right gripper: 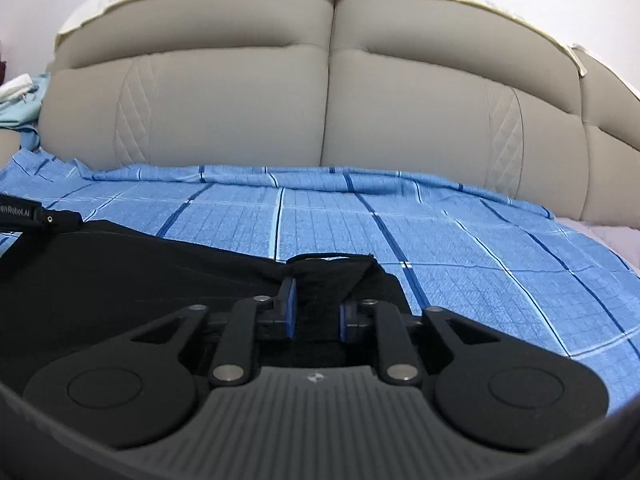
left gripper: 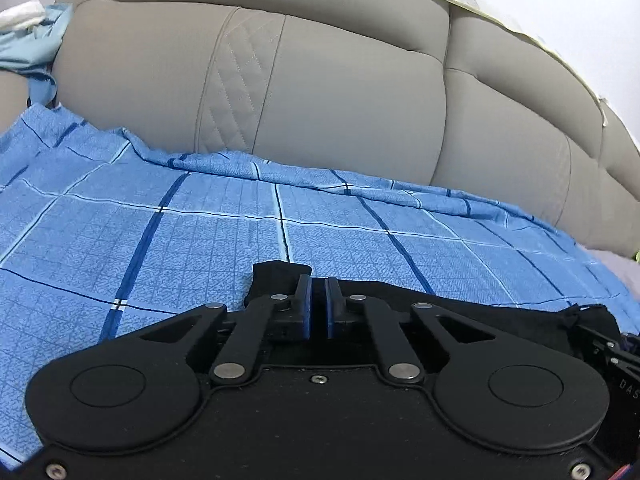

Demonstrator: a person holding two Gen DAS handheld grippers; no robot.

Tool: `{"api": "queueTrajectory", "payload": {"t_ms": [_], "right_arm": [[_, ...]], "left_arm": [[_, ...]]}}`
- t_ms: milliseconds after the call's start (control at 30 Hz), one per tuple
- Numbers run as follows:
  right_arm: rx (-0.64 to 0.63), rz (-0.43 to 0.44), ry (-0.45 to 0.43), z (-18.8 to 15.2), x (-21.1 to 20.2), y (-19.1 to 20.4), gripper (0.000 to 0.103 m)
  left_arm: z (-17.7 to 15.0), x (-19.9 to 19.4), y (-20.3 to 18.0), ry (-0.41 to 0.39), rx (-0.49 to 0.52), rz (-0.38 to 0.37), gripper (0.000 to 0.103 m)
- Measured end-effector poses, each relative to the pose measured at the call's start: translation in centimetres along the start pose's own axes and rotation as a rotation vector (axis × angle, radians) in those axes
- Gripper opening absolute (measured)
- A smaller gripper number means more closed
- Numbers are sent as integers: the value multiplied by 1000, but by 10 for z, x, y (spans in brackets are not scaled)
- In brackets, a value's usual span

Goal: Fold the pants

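Grippers low over bed | left gripper point(left gripper: 319, 280) pads nearly together, pinching a corner of the black pants point(left gripper: 280, 276) | right gripper point(right gripper: 316, 294) jaws part-spread, a bunched fold of pants point(right gripper: 328, 276) between them, pad contact unclear | pants lie on blue checked sheet point(right gripper: 460, 248) | beige padded headboard point(right gripper: 248, 108) behind

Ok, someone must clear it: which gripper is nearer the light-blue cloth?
Left. Left gripper is at the pants end toward the cloth; right gripper at the far end.
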State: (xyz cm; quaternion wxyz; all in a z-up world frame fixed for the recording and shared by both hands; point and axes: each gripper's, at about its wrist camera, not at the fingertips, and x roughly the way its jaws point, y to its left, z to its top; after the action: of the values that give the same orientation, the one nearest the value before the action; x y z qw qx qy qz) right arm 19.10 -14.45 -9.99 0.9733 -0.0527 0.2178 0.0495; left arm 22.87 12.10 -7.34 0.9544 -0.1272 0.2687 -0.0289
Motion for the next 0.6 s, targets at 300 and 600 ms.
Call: {"api": "queueTrajectory", "payload": {"t_ms": [300, 600], "right_arm": [[96, 67, -2, 1, -19, -33, 80], [79, 56, -5, -10, -46, -31, 103]], "left_arm": [[-3, -28, -28, 25, 160, 48, 27], [-51, -95, -37, 103, 212, 100, 35]]}}
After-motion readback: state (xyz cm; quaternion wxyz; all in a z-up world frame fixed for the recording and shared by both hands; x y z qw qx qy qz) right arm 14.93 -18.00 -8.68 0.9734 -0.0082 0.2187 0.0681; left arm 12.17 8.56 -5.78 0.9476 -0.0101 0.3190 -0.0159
